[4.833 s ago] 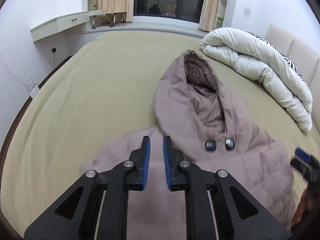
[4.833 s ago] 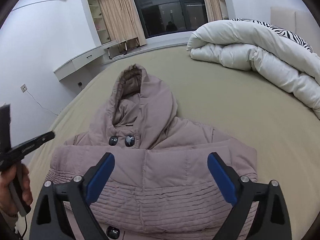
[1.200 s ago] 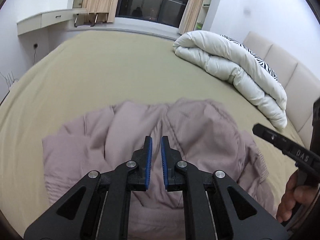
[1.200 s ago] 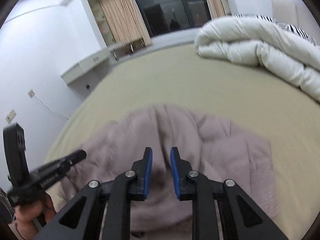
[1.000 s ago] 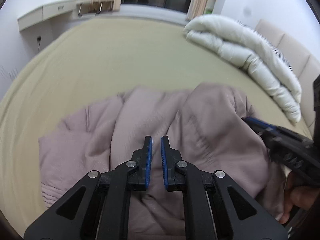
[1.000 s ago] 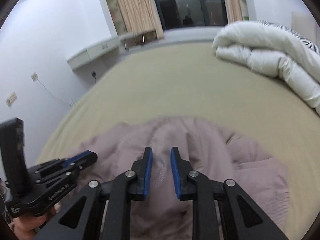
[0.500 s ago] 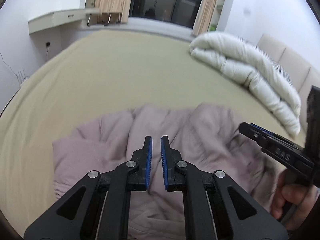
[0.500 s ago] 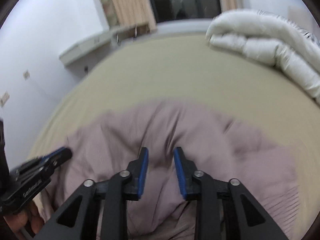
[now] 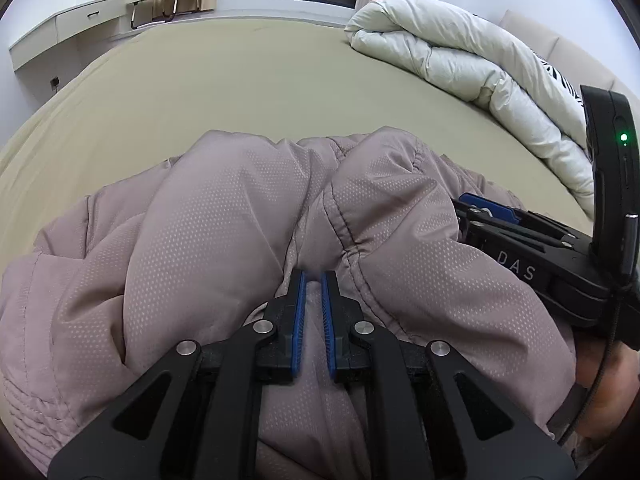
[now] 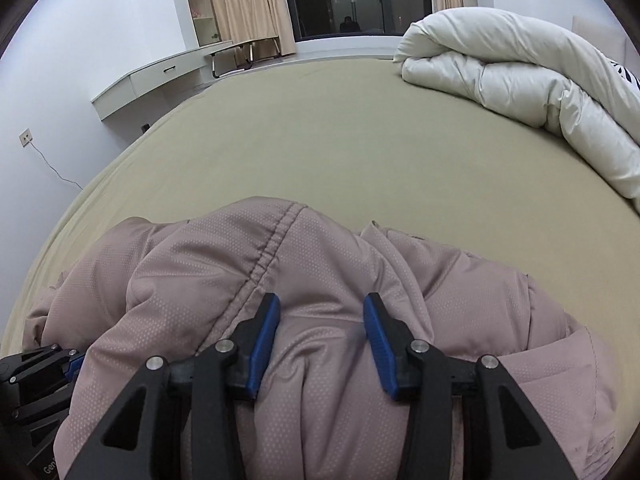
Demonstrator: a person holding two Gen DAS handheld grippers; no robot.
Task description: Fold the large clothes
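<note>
Puffy mauve quilted jacket [image 9: 224, 216] bunched on the olive-green bedsheet [image 9: 240, 80]. Left gripper [image 9: 313, 280] pinched narrow on a jacket fold; right gripper [image 10: 322, 308] spread wide, pressing fabric. Only from left: green indicator light [image 9: 623, 136] on the right tool.

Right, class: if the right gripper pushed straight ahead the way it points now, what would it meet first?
The right gripper, jaws apart, would press straight into the puffy mauve quilted coat bulging just ahead of it. Beyond that lies the olive bed sheet, though depth is hard to judge here.
</note>
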